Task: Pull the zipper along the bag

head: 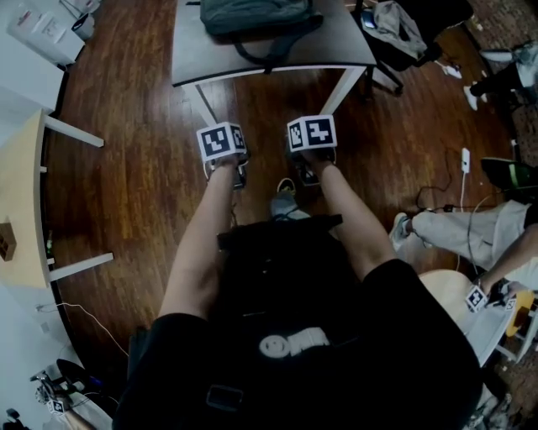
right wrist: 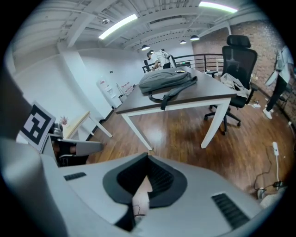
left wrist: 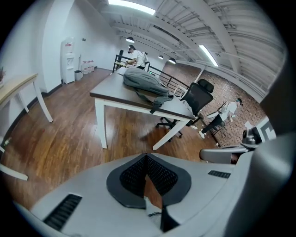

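Note:
A grey bag (head: 256,15) lies on the grey-topped table (head: 277,59) ahead of me, its dark strap hanging over the near edge. The bag (left wrist: 143,82) also shows in the left gripper view, and the bag (right wrist: 166,79) in the right gripper view. I cannot make out its zipper from here. My left gripper (head: 223,141) and right gripper (head: 312,134) hang side by side over the wooden floor, well short of the table. The left gripper (left wrist: 146,157) is shut with its tips together and nothing between them. The right gripper (right wrist: 148,159) is shut and empty too.
A black office chair (head: 395,34) draped with clothing stands at the table's right end. A person sits at the right (head: 471,227), with a cable and charger (head: 465,159) on the floor nearby. A light wooden table (head: 21,201) stands at the left. A water dispenser (left wrist: 68,60) is against the far wall.

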A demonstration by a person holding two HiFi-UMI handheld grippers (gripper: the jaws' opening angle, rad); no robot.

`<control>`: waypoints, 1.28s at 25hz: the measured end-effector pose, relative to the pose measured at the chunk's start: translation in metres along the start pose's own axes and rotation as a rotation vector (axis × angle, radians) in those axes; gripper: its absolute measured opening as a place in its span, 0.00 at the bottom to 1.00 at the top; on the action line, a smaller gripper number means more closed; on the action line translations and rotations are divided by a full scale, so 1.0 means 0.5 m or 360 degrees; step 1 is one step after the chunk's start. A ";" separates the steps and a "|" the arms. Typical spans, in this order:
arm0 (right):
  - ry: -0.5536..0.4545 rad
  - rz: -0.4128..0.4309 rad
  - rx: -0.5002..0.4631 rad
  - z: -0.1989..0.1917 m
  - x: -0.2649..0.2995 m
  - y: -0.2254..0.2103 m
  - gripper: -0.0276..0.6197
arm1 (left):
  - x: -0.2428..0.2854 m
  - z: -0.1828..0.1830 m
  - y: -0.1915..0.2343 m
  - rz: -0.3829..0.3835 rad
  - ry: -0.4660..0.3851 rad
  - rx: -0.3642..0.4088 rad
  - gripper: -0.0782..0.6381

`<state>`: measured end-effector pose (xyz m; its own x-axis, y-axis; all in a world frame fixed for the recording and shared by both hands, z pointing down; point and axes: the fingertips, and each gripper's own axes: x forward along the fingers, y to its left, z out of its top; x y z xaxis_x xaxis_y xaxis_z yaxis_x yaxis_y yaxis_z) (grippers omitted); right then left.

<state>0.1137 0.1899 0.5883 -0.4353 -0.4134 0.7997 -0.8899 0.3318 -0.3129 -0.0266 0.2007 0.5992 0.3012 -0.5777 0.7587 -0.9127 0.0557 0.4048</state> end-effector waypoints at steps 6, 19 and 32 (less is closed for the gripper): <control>0.0052 -0.0014 0.0056 -0.111 -0.044 0.026 0.06 | -0.050 -0.135 0.017 -0.0034 0.0090 -0.0018 0.11; 0.0110 0.0019 0.0060 -0.202 -0.082 0.021 0.06 | -0.091 -0.188 -0.019 -0.0047 0.0065 -0.0058 0.11; 0.0088 0.0033 0.0053 -0.179 -0.087 -0.022 0.06 | -0.068 -0.180 -0.055 -0.0014 0.0087 -0.0012 0.11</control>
<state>0.1547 0.2803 0.6028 -0.4464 -0.3587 0.8198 -0.8852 0.3110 -0.3460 0.0130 0.2925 0.6082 0.3239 -0.5328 0.7818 -0.9080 0.0569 0.4150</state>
